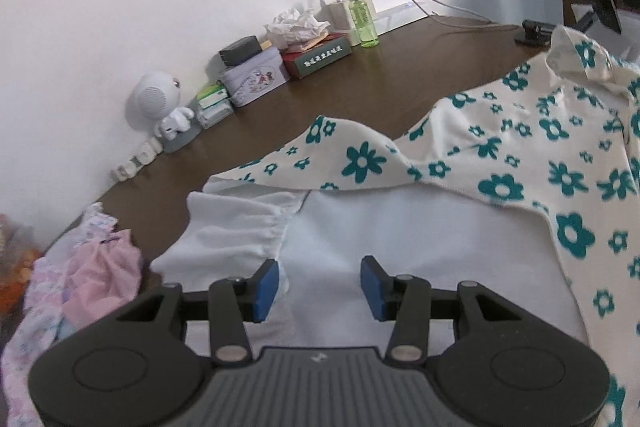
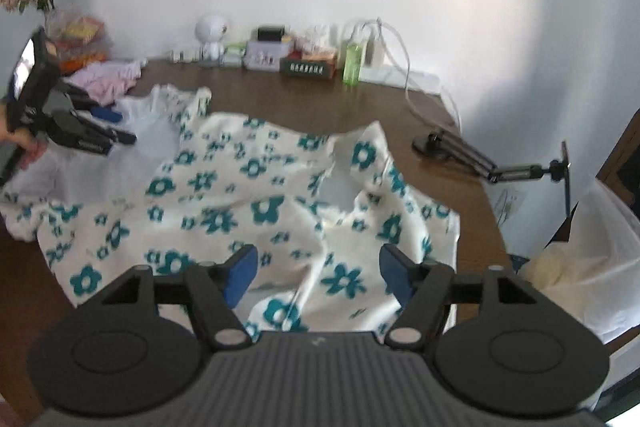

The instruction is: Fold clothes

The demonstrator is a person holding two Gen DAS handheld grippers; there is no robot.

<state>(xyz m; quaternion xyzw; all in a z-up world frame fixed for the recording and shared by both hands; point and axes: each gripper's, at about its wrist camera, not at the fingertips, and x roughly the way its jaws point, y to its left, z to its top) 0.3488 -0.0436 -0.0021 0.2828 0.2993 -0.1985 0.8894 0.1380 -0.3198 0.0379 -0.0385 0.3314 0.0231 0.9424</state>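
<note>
The flowered shirt point(image 2: 240, 195) is lying crumpled across the table point(image 2: 304, 103); both the left tongs point(image 1: 319, 287) and the right tongs point(image 2: 318, 279) are hovering released above it, likely seeking an edge to fold

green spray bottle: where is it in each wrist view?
Left wrist: green spray bottle upper centre, by the wall, right of the red box.
Right wrist: bottle upper centre, at the table's back edge, right of the same box.
Shared landmark: white round-headed figurine.
</note>
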